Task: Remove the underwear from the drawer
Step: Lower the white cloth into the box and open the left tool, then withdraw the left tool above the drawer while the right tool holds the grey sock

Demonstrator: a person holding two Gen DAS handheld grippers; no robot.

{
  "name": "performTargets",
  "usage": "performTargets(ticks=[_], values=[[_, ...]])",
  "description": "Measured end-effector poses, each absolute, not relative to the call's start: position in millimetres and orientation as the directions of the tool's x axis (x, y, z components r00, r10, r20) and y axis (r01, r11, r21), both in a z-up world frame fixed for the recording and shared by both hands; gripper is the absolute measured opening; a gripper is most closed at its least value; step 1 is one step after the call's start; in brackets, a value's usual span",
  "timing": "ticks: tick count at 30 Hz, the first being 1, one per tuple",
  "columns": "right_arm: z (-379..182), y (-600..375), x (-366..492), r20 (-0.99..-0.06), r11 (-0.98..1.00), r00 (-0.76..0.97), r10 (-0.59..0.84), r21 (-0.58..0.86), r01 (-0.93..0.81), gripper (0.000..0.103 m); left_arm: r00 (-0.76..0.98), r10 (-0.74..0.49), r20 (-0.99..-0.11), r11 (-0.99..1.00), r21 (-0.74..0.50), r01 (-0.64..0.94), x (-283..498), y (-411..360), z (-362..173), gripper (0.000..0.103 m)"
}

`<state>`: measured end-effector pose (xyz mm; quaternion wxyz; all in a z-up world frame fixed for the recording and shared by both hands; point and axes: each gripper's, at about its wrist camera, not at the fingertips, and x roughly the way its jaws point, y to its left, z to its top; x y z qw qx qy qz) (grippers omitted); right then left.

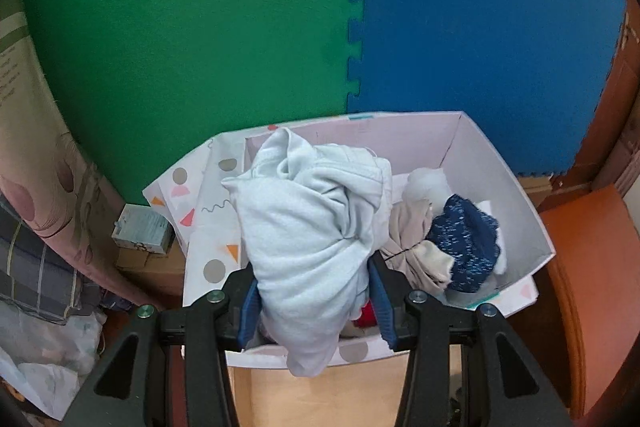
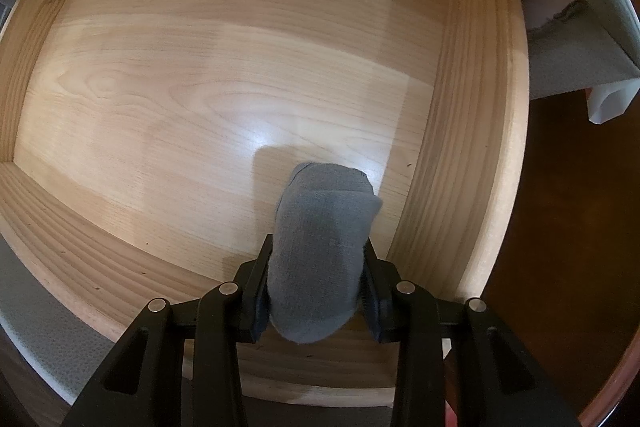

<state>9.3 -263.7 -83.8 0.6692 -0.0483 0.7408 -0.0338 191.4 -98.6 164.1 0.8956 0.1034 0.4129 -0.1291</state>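
In the left wrist view my left gripper (image 1: 314, 297) is shut on a bundled pale blue garment (image 1: 308, 227), held above a white patterned box (image 1: 516, 195). The box holds a dark blue speckled garment (image 1: 466, 243), a beige cloth (image 1: 416, 247) and a bit of red fabric (image 1: 366, 319). In the right wrist view my right gripper (image 2: 316, 291) points straight down into a wooden drawer (image 2: 180, 99) and is shut on a grey garment (image 2: 320, 247) near the drawer's right wall. The rest of the drawer floor is bare.
Green (image 1: 192, 47) and blue (image 1: 488, 39) foam mats stand behind the box. A small carton (image 1: 142, 231) and folded bedding (image 1: 36, 267) lie to its left, an orange-brown wooden surface (image 1: 592, 291) to its right. A grey padded edge (image 2: 572, 39) lies beyond the drawer's right wall.
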Motion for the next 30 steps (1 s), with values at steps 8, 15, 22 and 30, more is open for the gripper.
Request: performTargets(ticks=[8, 15, 22, 30], values=[[-82, -263, 10, -0.988, 0.993, -0.100, -0.118, -0.116, -0.025, 0.033, 0.569, -0.110, -0.815, 0.941, 0.098, 0.322, 213, -110, 133, 0.049], [-80, -260, 11, -0.987, 0.992, -0.103, -0.124, -0.123, -0.021, 0.033, 0.532, -0.117, -0.839, 0.952, 0.058, 0.302, 219, -107, 124, 0.063], [-79, -259, 12, -0.986, 0.991, -0.106, -0.131, -0.129, -0.024, 0.033, 0.526, -0.131, -0.840, 0.957, 0.032, 0.290, 219, -103, 124, 0.065], [-78, -259, 12, -0.984, 0.990, -0.113, -0.141, -0.139, -0.025, 0.033, 0.543, -0.158, -0.824, 0.965, -0.012, 0.263, 211, -88, 144, 0.065]])
